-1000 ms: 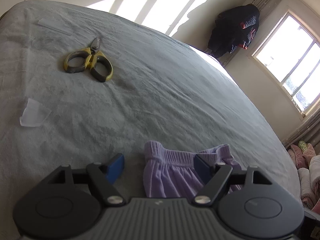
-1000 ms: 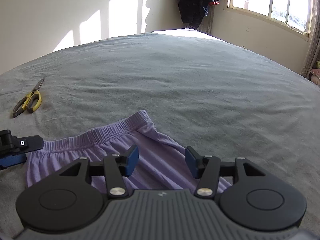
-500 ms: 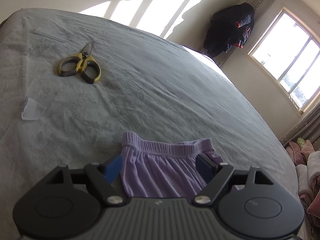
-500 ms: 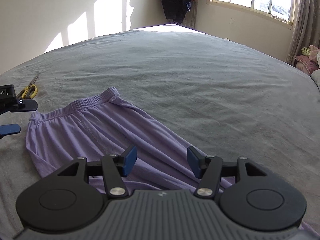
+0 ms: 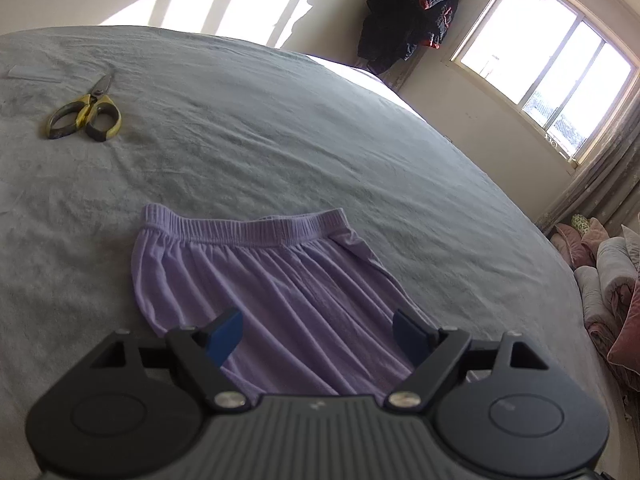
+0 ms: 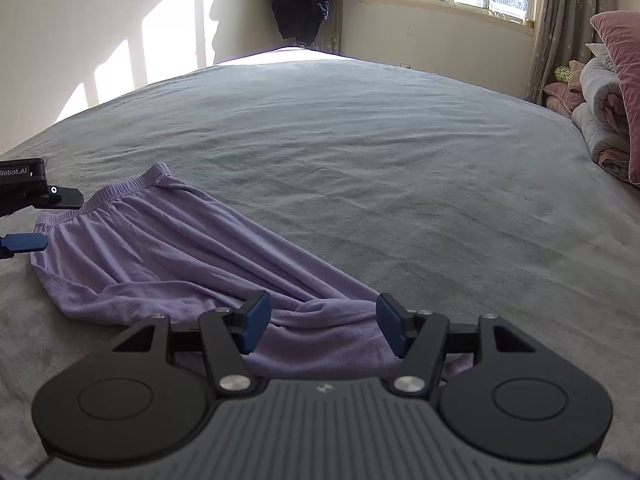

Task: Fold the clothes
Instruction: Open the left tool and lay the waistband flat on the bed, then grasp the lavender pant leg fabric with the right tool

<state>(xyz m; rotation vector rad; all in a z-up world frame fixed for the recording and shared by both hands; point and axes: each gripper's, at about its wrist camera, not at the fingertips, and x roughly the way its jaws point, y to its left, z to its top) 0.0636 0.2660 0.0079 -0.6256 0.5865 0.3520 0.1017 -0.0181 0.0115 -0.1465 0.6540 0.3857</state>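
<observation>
Purple pants (image 6: 168, 248) lie long and wrinkly on the bed (image 6: 380, 152), not folded small, with left tool (image 5: 318, 336) and right tool (image 6: 322, 322) both wide open, holding nothing.

The trousers (image 5: 276, 284) lie on the bed (image 5: 320, 152), waistband far. Scissors (image 5: 86, 114) lie far left of them. Pillows (image 6: 612, 92) sit far right.

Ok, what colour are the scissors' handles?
Yellow and dark grey scissors, clearest in the left wrist view.
</observation>
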